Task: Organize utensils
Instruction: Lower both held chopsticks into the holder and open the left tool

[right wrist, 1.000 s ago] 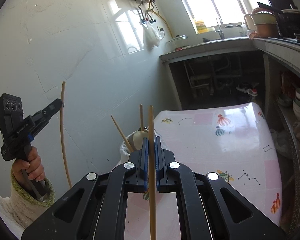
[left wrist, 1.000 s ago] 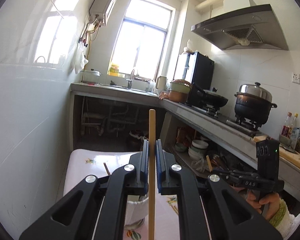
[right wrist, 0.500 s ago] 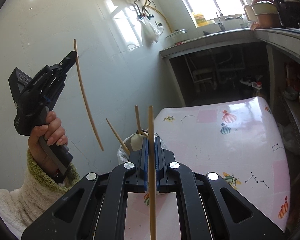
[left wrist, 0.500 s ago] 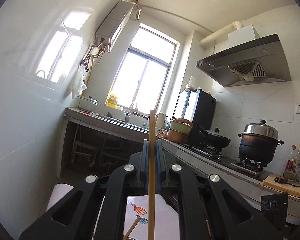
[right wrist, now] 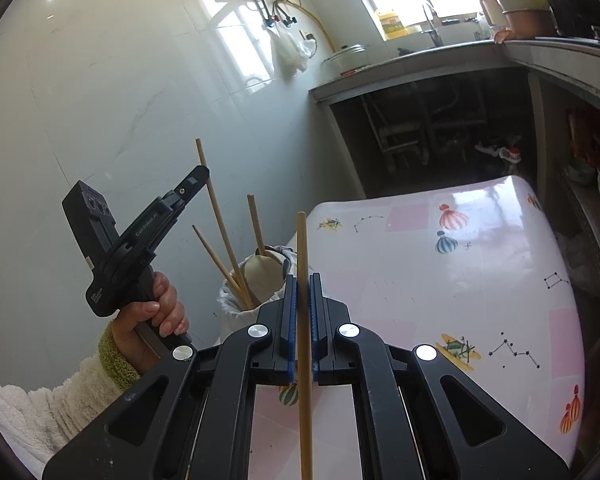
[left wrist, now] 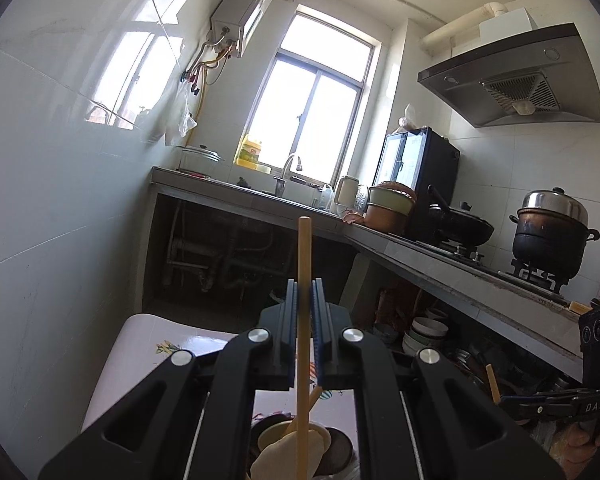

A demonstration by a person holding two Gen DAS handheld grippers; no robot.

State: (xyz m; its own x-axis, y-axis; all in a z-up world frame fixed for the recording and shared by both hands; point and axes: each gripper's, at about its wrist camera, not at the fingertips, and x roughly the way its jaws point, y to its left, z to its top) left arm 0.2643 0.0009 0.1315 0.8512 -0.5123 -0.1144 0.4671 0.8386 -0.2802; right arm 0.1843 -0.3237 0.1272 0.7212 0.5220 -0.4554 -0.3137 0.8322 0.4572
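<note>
Two black, matte plastic hand-held grippers with ribbed blue pads and round silver screws, each clenched on a slim, round, pale wooden chopstick. Left hand-held gripper (right wrist: 201,178), gripped by a hand (right wrist: 156,320) in a fluffy cream sleeve with a green knit cuff, pinching its chopstick (right wrist: 220,224) near the upper end, the stick slanting down into a white-lined utensil holder (right wrist: 240,312) just below and ahead. Inside that holder, two more thin wooden sticks and a smooth, cream spoon bowl (right wrist: 262,276). Right hand-held gripper (right wrist: 303,312) pinching its own chopstick (right wrist: 304,320) mid-length, upright between the pads, straight and uniform. Beneath and beyond, a glossy desk (right wrist: 480,280) under a pink-and-white plastic cover printed with balloons and constellations. To the left, shiny white wall tiles.
</note>
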